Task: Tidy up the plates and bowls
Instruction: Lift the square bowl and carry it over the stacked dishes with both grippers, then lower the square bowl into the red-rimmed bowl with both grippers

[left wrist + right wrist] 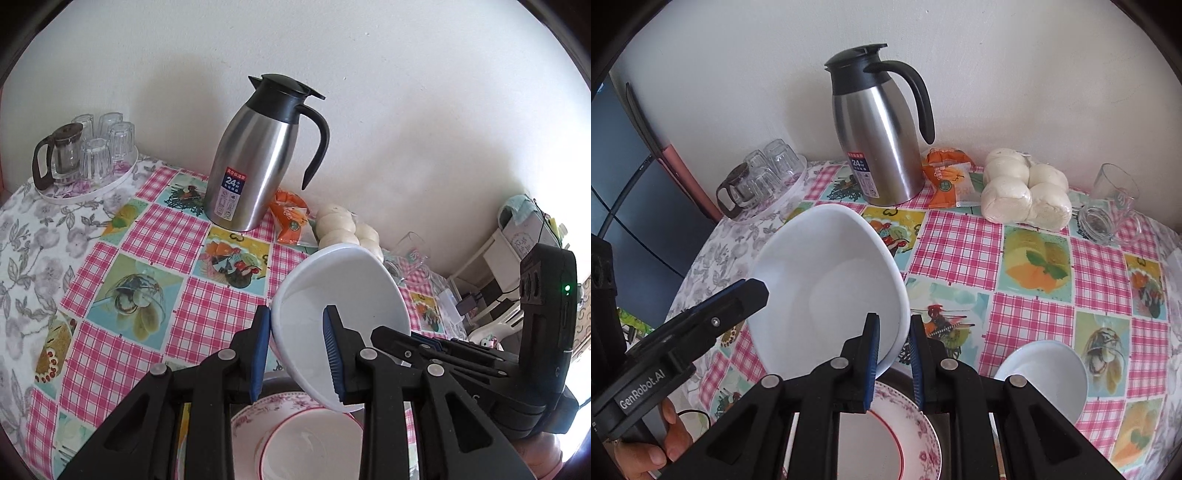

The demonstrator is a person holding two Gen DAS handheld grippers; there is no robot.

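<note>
Your left claw [297, 354] and right claw [892, 360] both pinch the tilted white bowl's [827, 280] rim, directly above the floral plate [886, 435].

White bowl [827, 280], pink-flowered plate [916, 424], pink-checked tablecloth [960, 243]

The white bowl [827, 280] looks smooth and glossy, like glazed ceramic. The plate [886, 435] with pink flowers is glossy too. The jug [882, 147] has a brushed metal body and a black plastic lid. The bench [960, 243] cover looks like shiny printed plastic. The tumblers [107, 147] are clear ribbed glass.
</note>
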